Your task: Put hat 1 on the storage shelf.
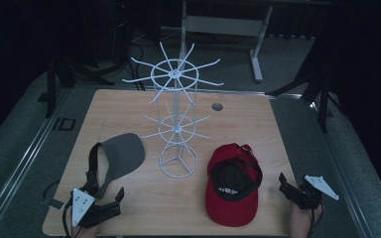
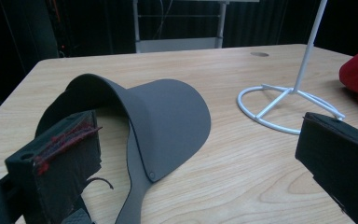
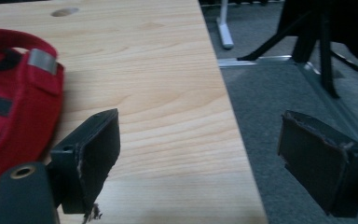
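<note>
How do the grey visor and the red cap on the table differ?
The grey visor is only a brim and strap with an open top; the red cap has a full crown. The visor lies left of the white wire rack, the cap to its right. The cap lies upside down, showing its dark inner band; the visor's curved brim arches upward. Both rest on the wooden table, untouched by the tongs.

A light wooden desk carries a grey visor near its left front, a white wire rack at its middle and a red cap right of that.
</note>
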A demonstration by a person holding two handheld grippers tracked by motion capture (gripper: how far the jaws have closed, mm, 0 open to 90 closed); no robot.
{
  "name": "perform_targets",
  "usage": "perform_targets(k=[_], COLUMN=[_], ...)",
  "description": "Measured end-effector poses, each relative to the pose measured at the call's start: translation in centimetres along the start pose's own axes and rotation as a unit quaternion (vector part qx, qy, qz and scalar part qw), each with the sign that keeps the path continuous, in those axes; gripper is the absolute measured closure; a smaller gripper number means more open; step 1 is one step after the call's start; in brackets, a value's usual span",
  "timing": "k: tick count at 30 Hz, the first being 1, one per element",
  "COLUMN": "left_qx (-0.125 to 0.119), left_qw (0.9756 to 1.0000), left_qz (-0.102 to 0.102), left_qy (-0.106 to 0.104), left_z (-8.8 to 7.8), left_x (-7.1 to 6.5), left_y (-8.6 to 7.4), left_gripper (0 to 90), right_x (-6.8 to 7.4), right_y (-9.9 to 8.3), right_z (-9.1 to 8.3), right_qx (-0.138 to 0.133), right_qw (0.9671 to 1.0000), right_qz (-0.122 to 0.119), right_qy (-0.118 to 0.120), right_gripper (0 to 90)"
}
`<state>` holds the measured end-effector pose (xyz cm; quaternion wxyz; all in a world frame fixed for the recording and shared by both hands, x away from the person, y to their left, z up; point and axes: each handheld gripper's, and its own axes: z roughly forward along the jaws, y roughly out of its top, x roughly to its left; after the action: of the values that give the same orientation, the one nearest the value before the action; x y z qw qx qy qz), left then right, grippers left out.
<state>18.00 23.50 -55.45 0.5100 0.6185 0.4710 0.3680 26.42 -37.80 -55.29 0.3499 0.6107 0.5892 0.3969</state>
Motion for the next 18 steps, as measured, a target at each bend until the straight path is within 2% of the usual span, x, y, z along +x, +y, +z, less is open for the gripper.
perform_targets(k=[2, 5, 11, 14, 17, 18], left_qx=[-0.007, -0.012, -0.026, -0.026, -0.024, -0.024], left_qw=[0.9999, 0.9998, 0.9992, 0.9991, 0.9981, 0.9981], left_qz=[-0.004, -0.006, -0.001, -0.013, -0.037, -0.037], left_qy=[-0.007, -0.014, -0.029, -0.032, -0.042, -0.042], left_z=[0.0, 0.0, -0.1, -0.2, -0.1, -0.1], left_x=[-0.1, -0.3, -1.0, -1.1, -1.0, -1.0], left_y=[0.1, 0.1, 0.3, 0.4, 0.3, 0.3], left_gripper=[0.7, 0.7, 0.7, 0.7, 0.7, 0.7], right_x=[-0.2, -0.3, 0.0, 0.1, 0.4, 0.6], right_y=[0.0, 0.0, 0.1, 0.5, 1.2, 1.4], right_z=[-0.1, -0.2, -0.5, -0.9, -1.3, -1.4], right_qx=[-0.008, -0.01, -0.004, 0.001, 0.004, 0.005], right_qw=[0.9999, 0.9997, 0.9994, 0.9989, 0.9981, 0.9975], right_qz=[0.006, 0.011, -0.002, -0.005, -0.008, -0.01], right_qy=[0.013, 0.019, 0.034, 0.046, 0.06, 0.07], right_gripper=[13.7, 14.1, 14.1, 14.1, 14.1, 14.1])
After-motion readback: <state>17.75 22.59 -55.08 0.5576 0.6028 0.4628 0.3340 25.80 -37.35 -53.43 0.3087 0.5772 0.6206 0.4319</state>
